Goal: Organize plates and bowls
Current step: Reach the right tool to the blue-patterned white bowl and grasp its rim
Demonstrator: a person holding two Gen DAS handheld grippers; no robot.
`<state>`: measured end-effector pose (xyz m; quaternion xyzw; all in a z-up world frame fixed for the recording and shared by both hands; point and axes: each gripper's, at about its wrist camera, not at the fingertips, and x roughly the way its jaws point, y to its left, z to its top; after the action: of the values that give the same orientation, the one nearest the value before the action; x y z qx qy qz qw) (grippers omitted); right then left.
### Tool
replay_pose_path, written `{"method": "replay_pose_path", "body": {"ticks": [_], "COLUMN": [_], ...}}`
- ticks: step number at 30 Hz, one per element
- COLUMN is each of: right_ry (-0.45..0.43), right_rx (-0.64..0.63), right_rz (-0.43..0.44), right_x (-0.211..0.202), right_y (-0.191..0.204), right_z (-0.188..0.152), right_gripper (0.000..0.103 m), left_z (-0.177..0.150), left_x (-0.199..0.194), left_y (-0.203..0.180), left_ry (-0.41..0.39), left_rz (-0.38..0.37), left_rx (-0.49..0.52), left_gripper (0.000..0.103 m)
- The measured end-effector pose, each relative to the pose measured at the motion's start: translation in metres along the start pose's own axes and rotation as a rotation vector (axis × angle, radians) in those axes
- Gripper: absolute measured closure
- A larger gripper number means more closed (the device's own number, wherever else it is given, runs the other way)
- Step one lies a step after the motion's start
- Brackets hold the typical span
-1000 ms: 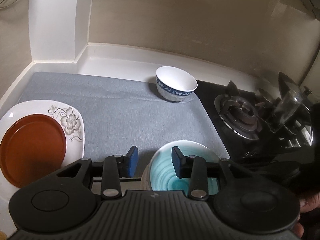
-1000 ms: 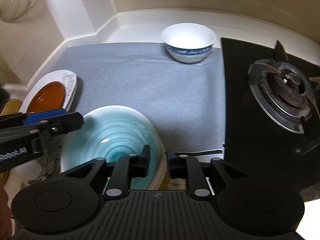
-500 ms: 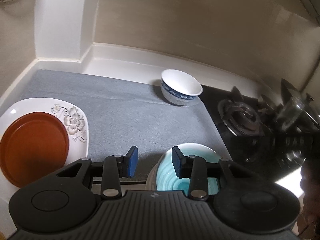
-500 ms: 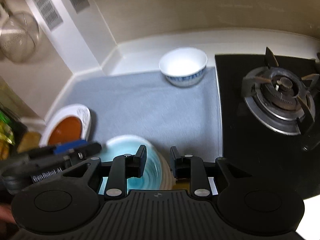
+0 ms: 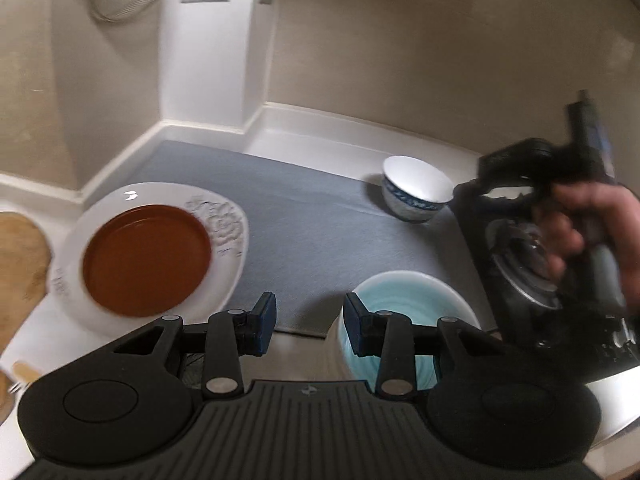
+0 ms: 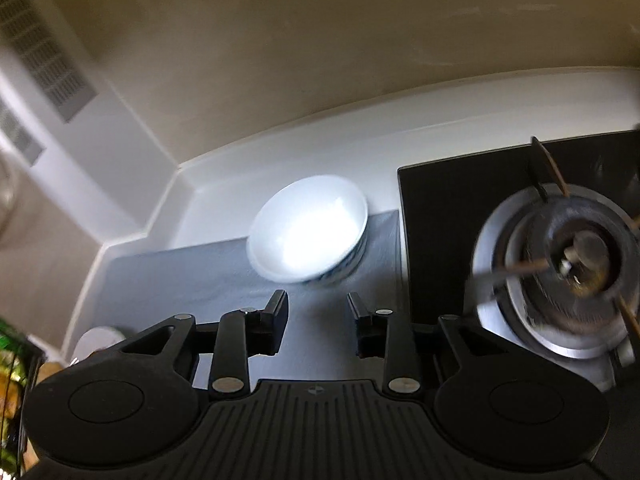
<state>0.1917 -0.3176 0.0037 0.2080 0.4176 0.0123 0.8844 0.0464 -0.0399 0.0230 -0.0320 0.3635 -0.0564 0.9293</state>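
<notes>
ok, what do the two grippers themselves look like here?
Both are black plastic with ribbed bodies, two round side discs and silver pivot pins. The left gripper has blue finger pads. The right gripper has black pads, and a bare hand holds its handle.

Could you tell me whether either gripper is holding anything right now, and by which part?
Nothing is held: left gripper open and empty, right gripper empty, jaws opening.

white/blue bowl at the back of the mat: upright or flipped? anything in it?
Upright and empty. The white and blue bowl sits on the grey mat mouth up; its white inside shows bare in both views.
</notes>
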Motion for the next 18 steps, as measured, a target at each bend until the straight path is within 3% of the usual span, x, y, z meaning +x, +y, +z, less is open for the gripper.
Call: {"method": "replay_pose_path", "body": {"ticks": [4, 11, 18], "right_ry": [0.063, 0.086, 0.106], "right_rx": [0.103, 0.120, 0.137], "right_rz": [-0.025, -0.014, -0.028], "right_x": [0.034, 0.058, 0.070], "right_y": [-0.013, -0.012, -0.010], "right_z": [0.011, 0.019, 0.024], "right_gripper": [0.067, 0.067, 0.065], "left_z": [-0.009, -0.021, -0.025], "left_x": [-0.021, -0.044, -0.052], "left_y": [-0.001, 0.013, 0.016], "left_ry": [-0.019, -0.022, -0.025], "left_rz": [0.059, 0.157, 0.156], "left_rx": [0.012, -0.039, -0.047], "left_gripper": [0.062, 0.062, 0.062]}}
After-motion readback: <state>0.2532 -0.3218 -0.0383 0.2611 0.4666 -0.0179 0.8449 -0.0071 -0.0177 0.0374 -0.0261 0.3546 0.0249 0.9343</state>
